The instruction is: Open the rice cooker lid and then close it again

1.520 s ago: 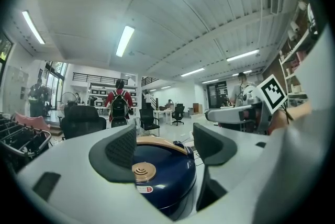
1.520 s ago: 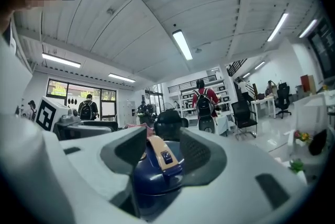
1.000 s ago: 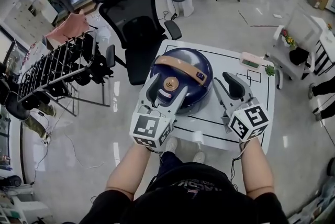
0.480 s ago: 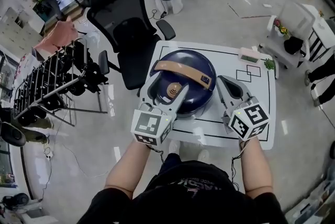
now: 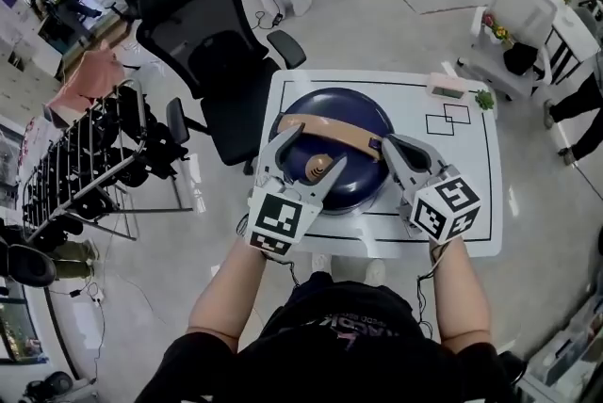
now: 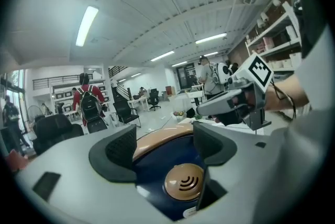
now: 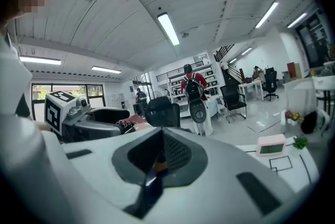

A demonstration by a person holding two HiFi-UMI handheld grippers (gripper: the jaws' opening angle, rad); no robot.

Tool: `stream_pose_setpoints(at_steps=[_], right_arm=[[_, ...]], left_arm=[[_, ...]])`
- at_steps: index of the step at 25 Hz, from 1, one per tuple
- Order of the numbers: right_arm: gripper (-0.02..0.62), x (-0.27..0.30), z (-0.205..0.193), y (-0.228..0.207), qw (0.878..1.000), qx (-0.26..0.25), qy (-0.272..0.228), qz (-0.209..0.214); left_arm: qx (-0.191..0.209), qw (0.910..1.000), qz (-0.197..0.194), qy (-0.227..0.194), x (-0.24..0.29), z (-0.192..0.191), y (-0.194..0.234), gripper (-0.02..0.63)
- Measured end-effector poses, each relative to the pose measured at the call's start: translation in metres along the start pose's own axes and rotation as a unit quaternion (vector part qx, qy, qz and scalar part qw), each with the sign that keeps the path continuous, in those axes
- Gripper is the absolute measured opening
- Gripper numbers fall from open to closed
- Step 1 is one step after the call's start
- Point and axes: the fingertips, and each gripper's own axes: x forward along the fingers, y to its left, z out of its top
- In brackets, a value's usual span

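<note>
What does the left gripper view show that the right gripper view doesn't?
Only the left gripper view: the round tan vent on the dark blue rice cooker lid, framed by jaws standing apart. Only the right gripper view: a small pink device with a screen, beyond jaws closed together. Both: a person in red with a backpack and black office chairs.

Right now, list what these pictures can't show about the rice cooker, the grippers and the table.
Front of the rice cooker and any lid button: in the head view, covered by the left gripper; in the left gripper view, cut off by that gripper's own body.
Whether the right gripper touches the cooker: in the head view, its body covers the spot; in the right gripper view, the shut jaws fill the middle.
Clock digits: too small in the head and right gripper views.
</note>
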Motion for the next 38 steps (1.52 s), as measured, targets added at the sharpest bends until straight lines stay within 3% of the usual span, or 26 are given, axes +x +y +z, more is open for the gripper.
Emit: stream_pose_setpoints(at_steps=[8,14,23,29,38], right_arm=[[0.002,0.011,-0.012,-0.001,1.000,0.016,0.023,-0.008],[0.002,0.012,-0.014,0.000,0.999,0.019,0.022,-0.019],[0.002,0.011,-0.015,0.000,0.999,0.024,0.019,-0.039],[0.000,0.011,-0.015,-0.001,0.998,0.028,0.024,-0.044],[0.000,0.011,-0.015,0.000,0.998,0.034,0.024,-0.046]], left_arm=[[0.099,0.9932,-0.045,0.043,0.019,-0.017,-0.005,0.328],[0.166,0.9829,-0.051,0.062,0.032,-0.022,-0.004,0.328],[0.264,0.9595,-0.060,0.076,0.046,-0.025,-0.009,0.299],[0.336,0.9357,-0.068,0.084,0.056,-0.027,-0.018,0.250],[0.404,0.9101,-0.049,0.076,0.059,-0.027,-0.022,0.202]])
